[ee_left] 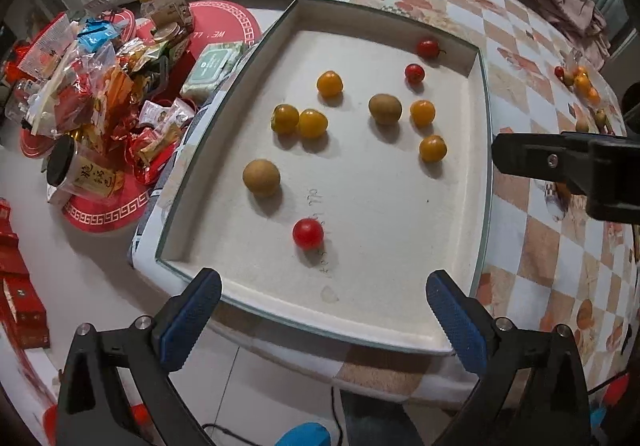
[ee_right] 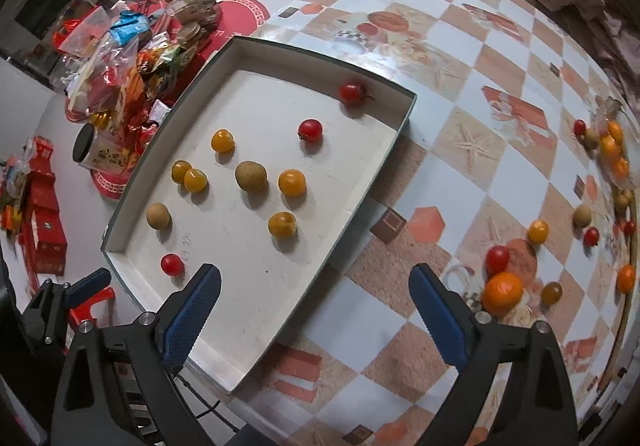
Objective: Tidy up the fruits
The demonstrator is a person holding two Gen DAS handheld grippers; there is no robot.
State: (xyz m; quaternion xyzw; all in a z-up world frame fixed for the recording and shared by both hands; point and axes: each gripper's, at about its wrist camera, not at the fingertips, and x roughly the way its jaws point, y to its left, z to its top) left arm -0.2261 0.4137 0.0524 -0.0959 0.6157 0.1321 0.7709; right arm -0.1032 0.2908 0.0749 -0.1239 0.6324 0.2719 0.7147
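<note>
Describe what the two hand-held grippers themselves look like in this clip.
Both match. The left hand-held gripper and the right hand-held gripper each have black angular plastic arms with silver screws at the joints, ending in two fingers faced with blue dotted rubber pads. Thin black cables trail below. No hands or sleeves are visible.

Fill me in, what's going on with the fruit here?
A person with two handheld grippers is sorting fruit into a shallow white tray. Ten pieces already sit in it: red tomatoes, yellow-orange ones and two brown fruits. More fruit lies loose on the checkered table to the right. The left gripper and right gripper are both open and empty, holding nothing.
</note>
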